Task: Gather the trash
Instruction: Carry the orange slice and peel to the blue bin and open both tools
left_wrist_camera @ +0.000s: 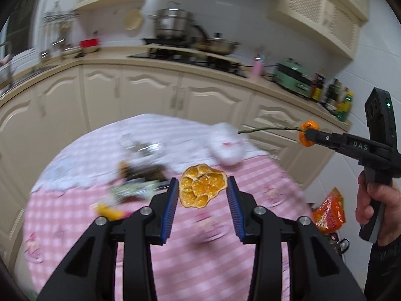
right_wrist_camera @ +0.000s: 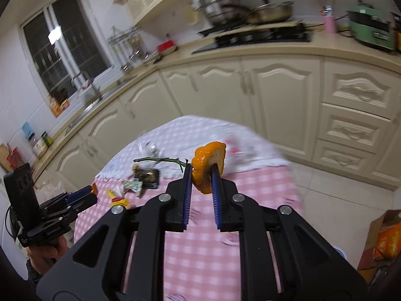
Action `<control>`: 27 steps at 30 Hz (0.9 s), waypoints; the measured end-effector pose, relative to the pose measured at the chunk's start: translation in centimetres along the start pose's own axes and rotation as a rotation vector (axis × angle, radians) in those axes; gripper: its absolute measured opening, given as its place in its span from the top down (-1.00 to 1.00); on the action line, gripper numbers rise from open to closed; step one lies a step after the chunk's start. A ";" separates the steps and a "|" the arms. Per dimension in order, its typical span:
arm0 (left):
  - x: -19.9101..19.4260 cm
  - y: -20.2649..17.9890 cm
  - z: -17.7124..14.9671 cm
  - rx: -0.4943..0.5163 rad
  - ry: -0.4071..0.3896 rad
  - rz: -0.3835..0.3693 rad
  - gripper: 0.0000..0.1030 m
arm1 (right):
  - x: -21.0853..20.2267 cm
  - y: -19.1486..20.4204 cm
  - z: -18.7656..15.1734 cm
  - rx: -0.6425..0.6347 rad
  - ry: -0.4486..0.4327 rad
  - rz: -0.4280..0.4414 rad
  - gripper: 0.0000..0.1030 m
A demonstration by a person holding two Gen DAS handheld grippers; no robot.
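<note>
The left claw (left_wrist_camera: 203, 190) is pinching a flat piece of orange peel (left_wrist_camera: 202, 185) between its blue pads, in the middle of the left wrist view. The peel is hanging in the air above the worktop (left_wrist_camera: 213, 263), which is wearing a pink checked cloth.

The right claw (right_wrist_camera: 201, 175) is pressed tight on a second, curled piece of orange peel (right_wrist_camera: 209, 161), in the middle of the right wrist view. A thin green stem (right_wrist_camera: 160, 160) is sticking out to the left from that claw. In the left wrist view this same claw is showing at the right edge, with a hand (left_wrist_camera: 376, 205) gripping its handle.

More trash is lying on the worktop in the left middle of the right wrist view: a dark wrapper (right_wrist_camera: 150, 176), a crumpled green-and-white wrapper (right_wrist_camera: 132, 185) and a yellow wrapper (right_wrist_camera: 119, 197). They are blurry. A cardboard box (right_wrist_camera: 383, 240) is sitting at the lower right edge of that view.
</note>
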State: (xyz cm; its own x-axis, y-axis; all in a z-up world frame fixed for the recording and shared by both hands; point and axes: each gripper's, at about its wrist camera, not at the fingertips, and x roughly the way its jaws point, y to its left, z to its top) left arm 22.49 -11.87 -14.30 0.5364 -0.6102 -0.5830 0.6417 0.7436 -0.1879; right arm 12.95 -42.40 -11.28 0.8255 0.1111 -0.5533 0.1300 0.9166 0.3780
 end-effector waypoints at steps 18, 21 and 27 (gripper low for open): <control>14.6 -28.5 -3.4 0.265 0.313 -0.460 0.27 | -17.3 -24.5 -14.1 0.501 -0.063 -0.505 0.70; 18.2 -31.7 -6.2 0.293 0.421 -0.470 0.27 | -16.3 -27.3 -16.9 0.577 -0.012 -0.515 0.70; 24.7 -35.7 -11.6 0.338 0.619 -0.425 0.26 | -12.7 -32.4 -22.9 0.767 0.093 -0.464 0.70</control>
State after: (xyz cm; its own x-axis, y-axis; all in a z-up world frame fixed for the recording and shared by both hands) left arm 6.47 -50.36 -31.13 -0.1252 -0.4867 -0.8645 0.9055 0.3000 -0.3001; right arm -14.32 -64.72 -33.53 0.5555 -0.1454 -0.8187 0.7973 0.3727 0.4748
